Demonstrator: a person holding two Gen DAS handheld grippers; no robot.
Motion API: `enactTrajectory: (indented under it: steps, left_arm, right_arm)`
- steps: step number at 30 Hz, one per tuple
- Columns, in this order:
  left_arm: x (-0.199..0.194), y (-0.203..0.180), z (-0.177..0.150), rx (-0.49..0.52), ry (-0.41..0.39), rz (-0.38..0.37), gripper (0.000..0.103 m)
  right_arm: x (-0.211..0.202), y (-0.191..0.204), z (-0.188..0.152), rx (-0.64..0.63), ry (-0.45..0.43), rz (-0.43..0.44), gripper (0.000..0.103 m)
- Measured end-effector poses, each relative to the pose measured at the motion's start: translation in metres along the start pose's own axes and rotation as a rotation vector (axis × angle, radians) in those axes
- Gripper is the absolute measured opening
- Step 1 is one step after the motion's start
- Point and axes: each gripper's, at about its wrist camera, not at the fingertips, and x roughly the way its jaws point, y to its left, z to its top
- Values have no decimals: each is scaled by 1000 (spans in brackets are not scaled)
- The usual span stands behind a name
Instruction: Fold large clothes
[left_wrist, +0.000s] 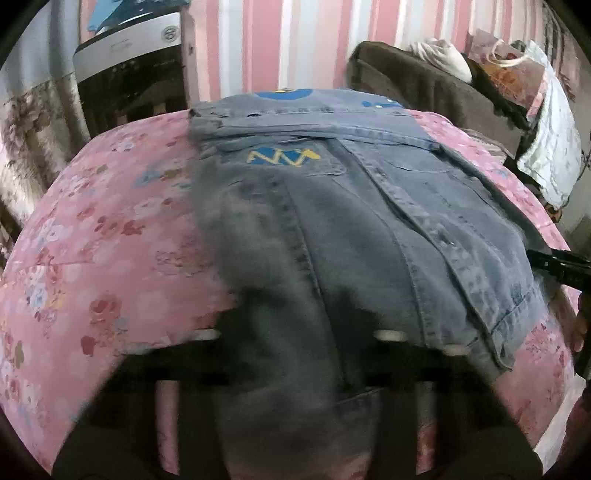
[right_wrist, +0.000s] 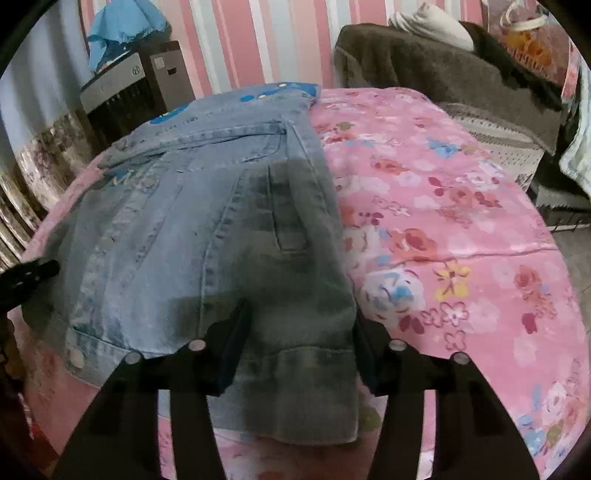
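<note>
While both my hands sit at the near edge of the bed, the denim jacket (left_wrist: 332, 206) lies flat on the pink floral bedspread (left_wrist: 92, 258), collar end far, hem near. Far left there's a grey appliance (left_wrist: 129, 62) w/ a blue cloth (right_wrist: 122, 26) on top, against the pink-striped wall (left_wrist: 277, 40). My left gripper (left_wrist: 291, 343) is at the jacket's near-left hem; fingers look drawn in on the denim, but it's blurred & dark there, so I can't tell if they really pinch it. My right gripper (right_wrist: 299, 332) is at the near-right hem corner, fingers (right_wrist: 236, 354) close together w/ the denim between them, pressing it. Far right: a brown blanket (right_wrist: 443, 70) heaped beyond the bedspread.
</note>
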Motion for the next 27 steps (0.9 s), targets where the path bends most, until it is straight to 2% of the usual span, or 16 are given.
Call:
enactTrajectory:
  steps: [2, 6, 9, 11, 12, 14, 15, 16, 20, 24, 27]
  left_arm:
    - [-9, 13, 4, -33, -7, -34, 15]
    - [-47, 43, 16, -89, -83, -95, 10]
    - [-58, 61, 21, -106, -69, -104, 10]
    - [-48, 62, 15, -101, -16, -119, 11]
    - [-44, 60, 12, -96, 0, -117, 18]
    - [-36, 57, 2, -86, 21, -83, 41]
    - [-34, 58, -2, -93, 21, -69, 63]
    - [-34, 59, -5, -102, 19, -67, 74]
    - [-28, 58, -14, -104, 36, -74, 77]
    - [-14, 47, -21, -67, 74, -114, 77]
    - [-9, 34, -23, -8, 69, -95, 77]
  right_arm:
    - [-10, 8, 3, -12, -42, 41, 12]
    - [-47, 32, 9, -48, -151, 137, 10]
    - [-53, 36, 12, -79, -169, 84, 10]
    - [-40, 31, 8, -82, -130, 27, 11]
    - [-32, 28, 5, -77, -98, 15, 12]
    - [-25, 18, -1, -52, -78, 14, 23]
    - [-23, 14, -5, -36, -71, 12, 32]
    - [-23, 10, -6, -28, -70, 7, 33]
    - [-20, -1, -12, 4, -42, 31, 37]
    - [-15, 0, -19, -3, -16, 47, 40]
    - [-11, 0, -22, -5, -6, 58, 44]
